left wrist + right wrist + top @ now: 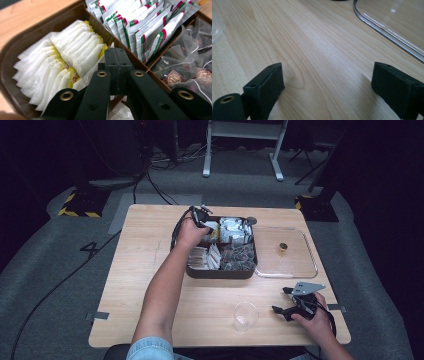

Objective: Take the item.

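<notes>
Over the far-left compartment of the brown tray [220,272], the left gripper [117,60] is seen pressed together on a white sachet [96,67].

The sachet is pinched at its edge, just above the row of white and yellow sachets [62,65] packed in that compartment; green-and-red striped packets [150,30] are stacked in the neighbouring one. Near the table's [150,270] front right corner, the right gripper [327,87] is held with jaws spread wide and nothing between them, between a clear cup [245,315] and a clear lid [287,252].
</notes>
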The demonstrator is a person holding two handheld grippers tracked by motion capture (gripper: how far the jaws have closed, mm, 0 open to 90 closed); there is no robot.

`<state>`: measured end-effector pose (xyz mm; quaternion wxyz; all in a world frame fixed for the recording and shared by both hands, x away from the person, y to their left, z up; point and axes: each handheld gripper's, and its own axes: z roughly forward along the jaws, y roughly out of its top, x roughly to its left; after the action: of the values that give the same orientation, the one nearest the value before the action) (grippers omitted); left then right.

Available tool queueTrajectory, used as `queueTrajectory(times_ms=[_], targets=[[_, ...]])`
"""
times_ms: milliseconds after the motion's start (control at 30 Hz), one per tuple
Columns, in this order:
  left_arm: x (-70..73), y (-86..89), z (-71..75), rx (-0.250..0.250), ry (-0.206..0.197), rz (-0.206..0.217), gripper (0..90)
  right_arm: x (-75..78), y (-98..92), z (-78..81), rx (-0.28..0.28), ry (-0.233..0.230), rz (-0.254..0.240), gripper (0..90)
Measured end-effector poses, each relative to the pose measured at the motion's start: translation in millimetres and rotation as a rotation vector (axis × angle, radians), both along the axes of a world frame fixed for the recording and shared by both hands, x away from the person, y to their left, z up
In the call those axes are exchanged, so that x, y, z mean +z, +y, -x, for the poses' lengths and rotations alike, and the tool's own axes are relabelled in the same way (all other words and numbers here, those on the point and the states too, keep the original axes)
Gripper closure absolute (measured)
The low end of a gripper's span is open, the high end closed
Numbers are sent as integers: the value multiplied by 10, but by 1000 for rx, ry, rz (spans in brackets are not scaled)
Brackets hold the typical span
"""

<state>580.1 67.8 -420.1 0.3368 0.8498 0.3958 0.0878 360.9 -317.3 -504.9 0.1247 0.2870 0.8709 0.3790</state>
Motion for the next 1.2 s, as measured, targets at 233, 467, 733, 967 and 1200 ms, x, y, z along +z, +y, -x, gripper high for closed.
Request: queueTrajectory(times_ms=[233,467,733,967,1200], targets=[[163,22,7,-25,-32,18,900,0,-1,-1,0,-2,1,109],[382,38,95,-74,-67,46,900,-1,-1,-1,0,-2,1,109],[697,-5,391,-167,-123,91,900,-1,-2,-1,2,-2,3,109],[864,-47,627,-259,-144,117,900,-2,-1,0,2,-2,2,109],[1064,-106,1027,-362,-182,197,900,-1,-1,0,1,-1,2,109]])
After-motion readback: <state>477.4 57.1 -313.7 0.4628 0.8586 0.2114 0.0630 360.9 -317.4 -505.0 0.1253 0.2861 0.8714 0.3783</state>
